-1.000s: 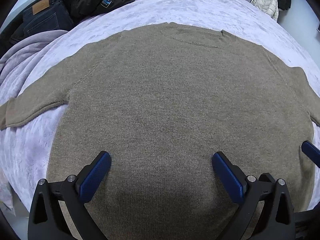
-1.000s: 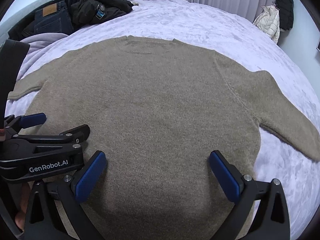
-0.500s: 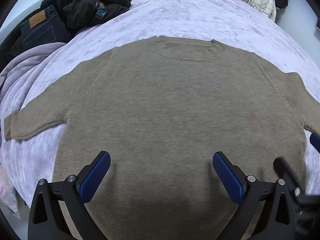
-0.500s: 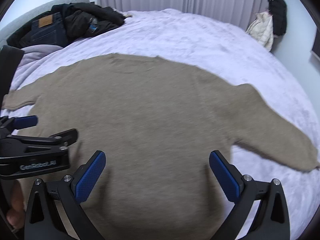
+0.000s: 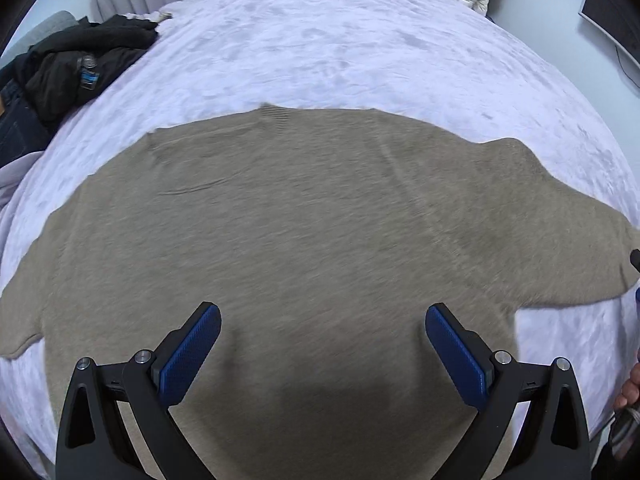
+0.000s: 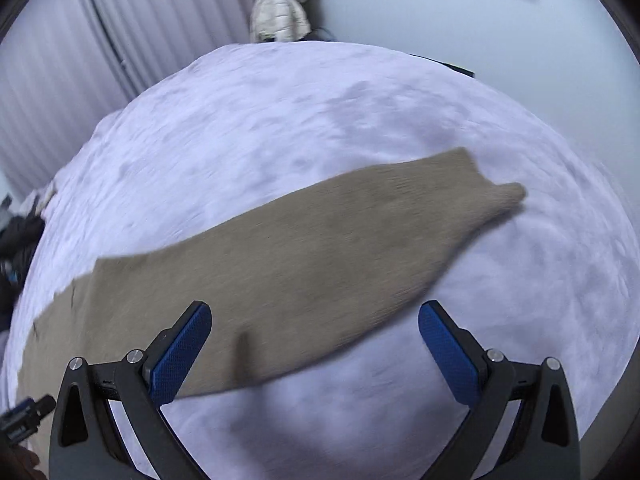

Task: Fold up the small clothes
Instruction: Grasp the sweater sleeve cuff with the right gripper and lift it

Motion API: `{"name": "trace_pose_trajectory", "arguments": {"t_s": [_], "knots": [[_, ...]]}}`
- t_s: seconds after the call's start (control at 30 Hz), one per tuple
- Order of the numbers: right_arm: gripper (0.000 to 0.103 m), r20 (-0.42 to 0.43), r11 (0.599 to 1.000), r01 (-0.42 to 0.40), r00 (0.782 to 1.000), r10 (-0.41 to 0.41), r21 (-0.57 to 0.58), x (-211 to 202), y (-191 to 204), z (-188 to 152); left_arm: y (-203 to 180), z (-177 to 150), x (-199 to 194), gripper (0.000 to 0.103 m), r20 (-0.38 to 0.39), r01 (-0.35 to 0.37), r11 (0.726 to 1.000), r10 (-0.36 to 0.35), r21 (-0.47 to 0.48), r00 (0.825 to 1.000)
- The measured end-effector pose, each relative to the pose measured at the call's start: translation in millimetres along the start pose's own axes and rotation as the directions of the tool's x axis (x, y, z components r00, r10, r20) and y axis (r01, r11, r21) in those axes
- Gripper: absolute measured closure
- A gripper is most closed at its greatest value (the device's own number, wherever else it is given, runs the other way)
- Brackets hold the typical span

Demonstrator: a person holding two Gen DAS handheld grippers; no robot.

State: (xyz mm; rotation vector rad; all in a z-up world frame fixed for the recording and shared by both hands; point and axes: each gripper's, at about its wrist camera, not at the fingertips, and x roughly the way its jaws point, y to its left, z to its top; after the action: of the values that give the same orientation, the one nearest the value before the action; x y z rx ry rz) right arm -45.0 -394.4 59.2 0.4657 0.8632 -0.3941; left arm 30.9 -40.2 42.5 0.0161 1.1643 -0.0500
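Observation:
A tan knitted sweater [image 5: 304, 232] lies flat on the pale lilac bed cover [image 5: 360, 52], collar at the far side. My left gripper [image 5: 322, 354] hovers open above the sweater's lower body, nothing between its blue pads. In the right wrist view the sweater's right sleeve [image 6: 360, 224] stretches out toward the right, its cuff [image 6: 508, 194] at the far end. My right gripper [image 6: 314, 350] is open over the sleeve's near edge and the bare cover, holding nothing. The image is motion blurred.
A pile of dark clothes [image 5: 76, 68] with jeans sits at the bed's far left. A cream puffer jacket [image 6: 280, 12] hangs by the curtains [image 6: 60, 64]. A hand [image 5: 630, 384] shows at the right edge of the left wrist view.
Both views have swung to the right. The right gripper now looks along the right sleeve instead of the sweater's body. The left gripper has pulled back, showing more bed beyond the collar.

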Motion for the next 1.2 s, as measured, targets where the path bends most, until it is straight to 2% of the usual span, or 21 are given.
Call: {"name": "trace_pose_trajectory", "arguments": {"t_s": [0.07,0.17,0.2,0.23,0.27,0.3,0.37,0.43,0.5,0.53,0.6,0.63,0.67,0.73,0.77,0.87,0.93,0.97,1.03,1.1,1.2], "knots": [[0.001,0.012,0.994,-0.031,0.999,0.030,0.106,7,-38,11,-15,5,7,0.000,-0.019,0.020,1.000,-0.020,0.000,1.000],[0.006,0.028,0.976,-0.128,0.992,0.125,0.178,26,-60,28,-30,14,19,0.000,-0.045,0.049,0.999,-0.049,-0.012,0.998],[0.018,0.045,0.976,-0.139,0.990,0.133,0.170,30,-63,36,-33,18,22,0.000,-0.047,0.050,0.999,-0.051,-0.016,0.998],[0.036,0.063,0.978,-0.151,0.988,0.144,0.143,31,-59,42,-35,21,24,0.000,-0.047,0.048,0.999,-0.049,-0.021,0.998],[0.093,0.049,0.977,-0.175,0.984,0.170,0.121,36,-56,48,-36,25,25,0.000,-0.045,0.047,0.998,-0.049,-0.032,0.998],[0.095,0.028,0.971,-0.203,0.979,0.201,0.126,41,-62,52,-37,28,25,0.000,-0.041,0.053,0.998,-0.055,-0.044,0.998],[0.096,0.082,0.963,-0.242,0.969,0.233,0.119,32,-69,56,-38,35,23,0.000,-0.021,0.069,0.995,-0.071,-0.070,0.997],[0.097,0.183,0.979,-0.199,0.965,0.188,0.043,3,-65,51,-43,42,21,0.000,0.001,0.064,0.995,-0.064,-0.077,0.998],[0.097,0.244,0.982,-0.189,0.953,0.181,0.010,-18,-63,45,-58,46,28,0.000,0.000,0.061,0.996,-0.061,-0.071,0.998],[0.097,0.244,0.982,-0.191,0.952,0.183,0.008,-19,-62,43,-66,49,34,0.000,-0.012,0.060,0.996,-0.061,-0.061,0.998],[0.097,0.204,0.987,-0.160,0.967,0.155,0.006,-9,-70,44,-88,53,51,0.000,-0.040,0.039,0.999,-0.039,-0.011,0.998],[0.097,0.177,0.990,-0.144,0.974,0.140,0.010,-1,-74,41,-96,54,58,0.000,-0.045,-0.005,1.000,0.006,0.025,0.999],[0.096,0.146,0.991,-0.133,0.981,0.129,0.022,8,-76,39,-107,53,63,0.000,-0.026,-0.067,0.996,0.068,0.067,0.997],[0.096,0.090,0.987,-0.148,0.986,0.142,0.058,22,-87,33,-115,49,60,0.000,0.029,-0.105,0.990,0.103,0.090,0.994],[0.096,0.089,0.985,-0.156,0.985,0.150,0.066,29,-92,33,-116,49,58,0.000,0.036,-0.111,0.989,0.108,0.098,0.994],[0.096,0.092,0.986,-0.150,0.985,0.144,0.069,32,-92,34,-106,50,41,0.000,0.042,-0.066,0.996,0.063,0.064,0.997],[0.096,0.089,0.989,-0.138,0.987,0.132,0.057,34,-90,34,-95,48,23,0.000,0.089,-0.022,1.000,0.020,0.017,0.996],[0.096,0.086,0.990,-0.131,0.988,0.127,0.052,35,-89,34,-90,49,19,0.000,0.104,-0.027,1.000,0.027,-0.005,0.994],[0.096,0.080,0.992,-0.120,0.990,0.116,0.046,36,-88,35,-89,55,29,0.000,0.068,-0.039,0.999,0.040,-0.018,0.997],[0.096,0.078,0.994,-0.104,0.992,0.101,0.027,37,-86,36,-93,55,60,0.000,-0.025,-0.037,0.999,0.037,-0.003,0.999],[0.095,0.068,0.997,-0.070,0.995,0.071,-0.021,38,-78,38,-91,46,56,0.000,-0.018,-0.019,1.000,0.019,-0.016,1.000]]}}
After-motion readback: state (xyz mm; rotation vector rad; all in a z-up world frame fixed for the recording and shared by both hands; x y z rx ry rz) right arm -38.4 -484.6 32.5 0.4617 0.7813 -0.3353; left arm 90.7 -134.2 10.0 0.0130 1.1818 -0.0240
